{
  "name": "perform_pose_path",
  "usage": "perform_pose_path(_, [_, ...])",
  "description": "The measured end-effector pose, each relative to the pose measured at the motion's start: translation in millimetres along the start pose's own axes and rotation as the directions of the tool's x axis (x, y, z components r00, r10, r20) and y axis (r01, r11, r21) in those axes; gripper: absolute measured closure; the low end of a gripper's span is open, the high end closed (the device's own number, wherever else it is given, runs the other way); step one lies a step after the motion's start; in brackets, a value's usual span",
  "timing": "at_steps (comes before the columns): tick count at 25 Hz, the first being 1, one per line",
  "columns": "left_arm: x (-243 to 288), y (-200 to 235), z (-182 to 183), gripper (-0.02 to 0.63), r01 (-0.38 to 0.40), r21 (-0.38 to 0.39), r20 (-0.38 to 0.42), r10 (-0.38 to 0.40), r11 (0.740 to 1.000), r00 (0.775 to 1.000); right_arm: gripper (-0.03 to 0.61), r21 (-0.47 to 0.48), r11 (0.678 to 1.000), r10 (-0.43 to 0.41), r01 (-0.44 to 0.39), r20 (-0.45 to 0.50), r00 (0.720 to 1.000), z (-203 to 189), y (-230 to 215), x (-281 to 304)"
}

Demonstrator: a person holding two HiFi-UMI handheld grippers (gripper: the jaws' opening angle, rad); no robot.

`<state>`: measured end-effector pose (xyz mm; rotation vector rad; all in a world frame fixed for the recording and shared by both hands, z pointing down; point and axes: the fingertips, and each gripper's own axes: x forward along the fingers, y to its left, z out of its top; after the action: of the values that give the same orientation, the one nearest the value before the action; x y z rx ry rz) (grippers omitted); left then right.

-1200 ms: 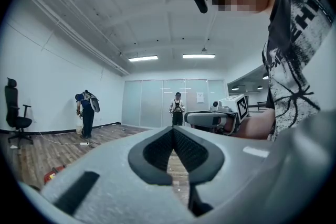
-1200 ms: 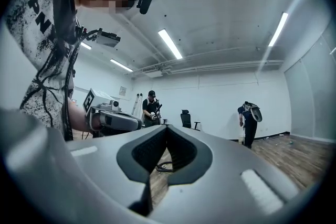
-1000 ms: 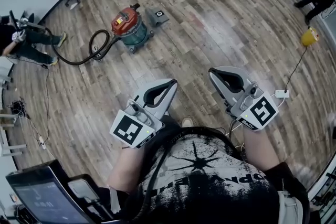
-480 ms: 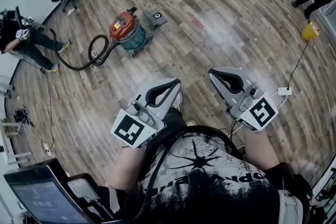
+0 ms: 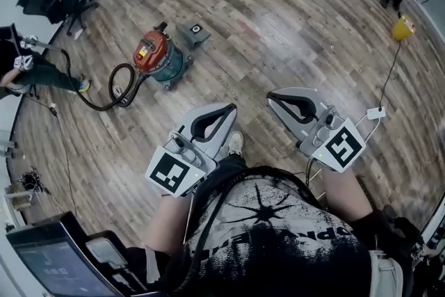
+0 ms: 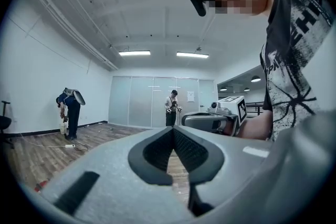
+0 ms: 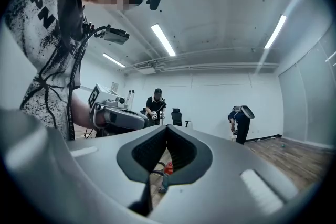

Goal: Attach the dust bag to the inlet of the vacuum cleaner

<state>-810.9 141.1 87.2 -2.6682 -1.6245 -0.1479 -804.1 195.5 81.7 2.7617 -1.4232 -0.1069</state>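
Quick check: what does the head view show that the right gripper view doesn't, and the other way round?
Head view only: the grey dust bag lying beside the vacuum cleaner, and a yellow object off to the right. Right gripper view only: the ceiling light strips. Both: the vacuum cleaner, which the right gripper view catches only through the gap below its shut jaws, and the left tool and right tool, both shut and empty.

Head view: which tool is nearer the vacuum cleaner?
The left tool, lower left; the red-topped vacuum cleaner lies ahead-left of it, farther from the right tool.
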Motion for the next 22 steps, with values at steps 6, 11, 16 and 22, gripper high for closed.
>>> perform_pose_path(6, [24,56,6,0.608,0.065,-0.002,0.0,-0.065,0.998,0.998,0.571,-0.011,0.998,-0.061,0.062,0.041,0.997,11,-42,44])
perform_pose_path(11, [40,102,3,0.607,0.124,-0.008,0.009,-0.124,0.992,0.992,0.571,-0.022,0.993,-0.111,0.112,0.027,0.993,5,-70,79])
perform_pose_path(16, [54,145,10,0.608,0.177,-0.022,0.058,-0.176,0.984,0.983,0.571,-0.036,0.986,-0.161,0.161,0.004,0.987,1,-95,111])
perform_pose_path(22, [65,176,7,0.607,0.218,-0.028,0.058,-0.216,0.976,0.975,0.571,-0.038,0.978,-0.204,0.204,-0.015,0.979,-6,-117,134])
